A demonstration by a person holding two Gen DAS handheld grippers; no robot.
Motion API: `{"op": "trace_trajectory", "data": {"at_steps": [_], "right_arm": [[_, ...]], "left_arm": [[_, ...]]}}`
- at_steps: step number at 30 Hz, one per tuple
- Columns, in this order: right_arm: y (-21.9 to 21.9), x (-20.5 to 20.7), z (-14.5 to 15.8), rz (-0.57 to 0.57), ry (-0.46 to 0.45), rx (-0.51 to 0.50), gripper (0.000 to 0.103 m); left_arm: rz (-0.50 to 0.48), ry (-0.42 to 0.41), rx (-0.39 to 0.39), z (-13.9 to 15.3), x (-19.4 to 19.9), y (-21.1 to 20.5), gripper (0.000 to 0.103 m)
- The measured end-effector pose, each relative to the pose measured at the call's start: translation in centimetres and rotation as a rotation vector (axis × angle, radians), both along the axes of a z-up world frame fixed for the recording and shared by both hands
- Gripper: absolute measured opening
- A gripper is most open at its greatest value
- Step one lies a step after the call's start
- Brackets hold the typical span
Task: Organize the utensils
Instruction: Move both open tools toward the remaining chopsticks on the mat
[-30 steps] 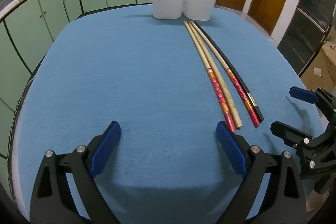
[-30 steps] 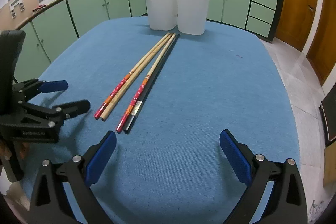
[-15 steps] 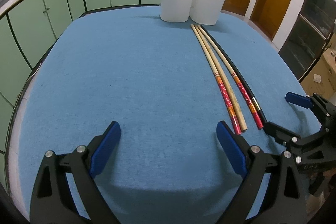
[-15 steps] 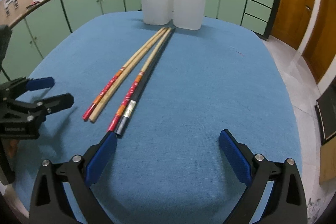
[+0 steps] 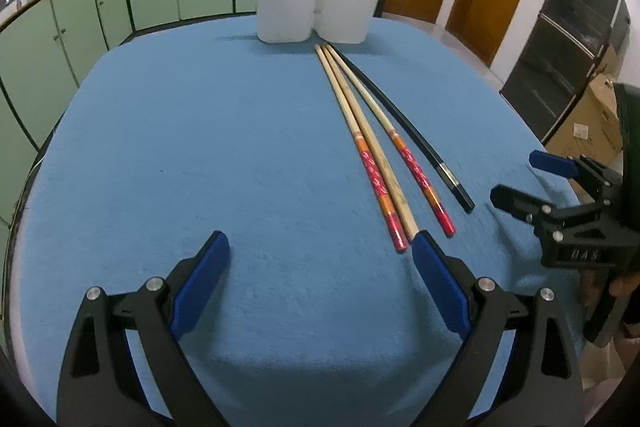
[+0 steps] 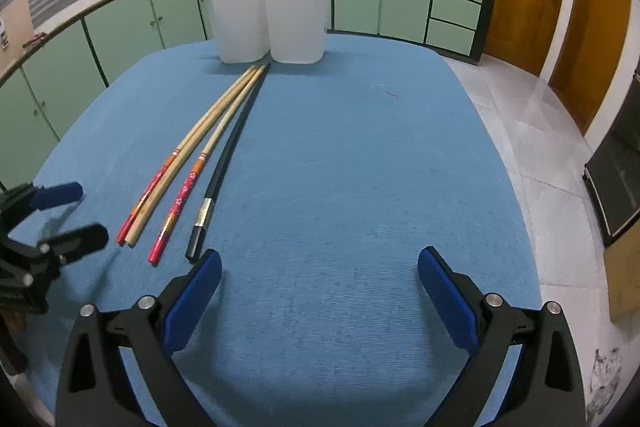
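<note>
Several long chopsticks lie side by side on the blue table: two wooden ones with red ends (image 5: pixel 374 163) (image 6: pixel 182 189), a plain wooden one (image 5: pixel 384 167), and a black one (image 5: pixel 416 143) (image 6: pixel 224 163). A white two-compartment holder (image 5: pixel 320 11) (image 6: pixel 272 15) stands at the far edge with chopsticks in it. My left gripper (image 5: pixel 320 271) is open and empty, its right fingertip at the near ends of the red and plain chopsticks. My right gripper (image 6: pixel 320 279) is open and empty, its left fingertip just by the black chopstick's near end.
The blue cloth (image 5: pixel 200 147) covers the whole table. Green cabinets (image 6: pixel 120 31) run behind and left of the table, wooden doors (image 6: pixel 560 7) to the right. Each gripper shows in the other's view: the right one (image 5: pixel 532 183), the left one (image 6: pixel 68 215).
Both grippers have moved forward toward the chopsticks' near ends and the holder. Both stay open. The chopsticks have not moved.
</note>
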State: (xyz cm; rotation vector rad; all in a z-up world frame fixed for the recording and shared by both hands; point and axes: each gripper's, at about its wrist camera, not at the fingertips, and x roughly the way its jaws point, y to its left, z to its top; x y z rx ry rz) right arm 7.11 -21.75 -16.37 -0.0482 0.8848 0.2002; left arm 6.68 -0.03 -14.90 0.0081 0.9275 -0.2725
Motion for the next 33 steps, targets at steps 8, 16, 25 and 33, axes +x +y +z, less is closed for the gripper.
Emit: {"op": "trace_trajectory", "data": {"at_steps": [8, 16, 25, 33], "right_arm": [[0.1, 0.1, 0.0, 0.001, 0.005, 0.003, 0.096], [0.3, -0.2, 0.0, 0.021, -0.003, 0.024, 0.096], [2.8, -1.1, 0.1, 0.113, 0.000, 0.050, 0.071], [3.8, -1.3, 0.1, 0.145, -0.005, 0.044, 0.052]], "left_arm": [[-0.014, 0.007, 0.087, -0.5, 0.4, -1.2, 0.090], [0.087, 0.007, 0.093, -0.2, 0.7, 1.2, 0.090], [0.062, -0.014, 0.061, -0.1, 0.4, 0.1, 0.079], [0.073, -0.022, 0.059, -0.1, 0.4, 0.2, 0.075]]}}
